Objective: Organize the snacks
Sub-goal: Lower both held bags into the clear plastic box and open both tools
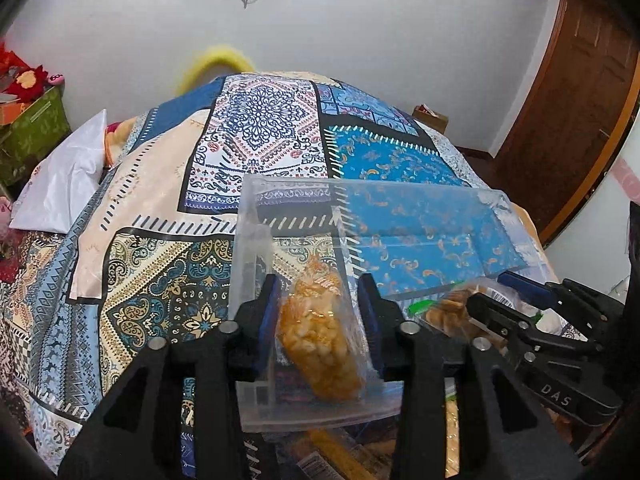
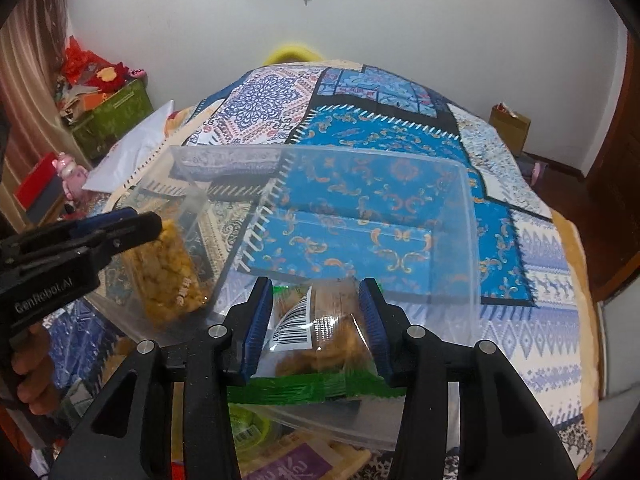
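- On the patterned bedspread [image 1: 152, 184], my clear plastic bin [image 1: 440, 196] sits ahead of both tools.
- My left gripper [image 1: 318, 320] stands spread around an orange snack bag [image 1: 320, 336] in the bin's left corner; pads look clear of it.
- Only my right view shows a barcoded snack bag [image 2: 316, 332] between my right gripper [image 2: 316, 330]; contact unclear.
- Beyond, the bin floor lies open.
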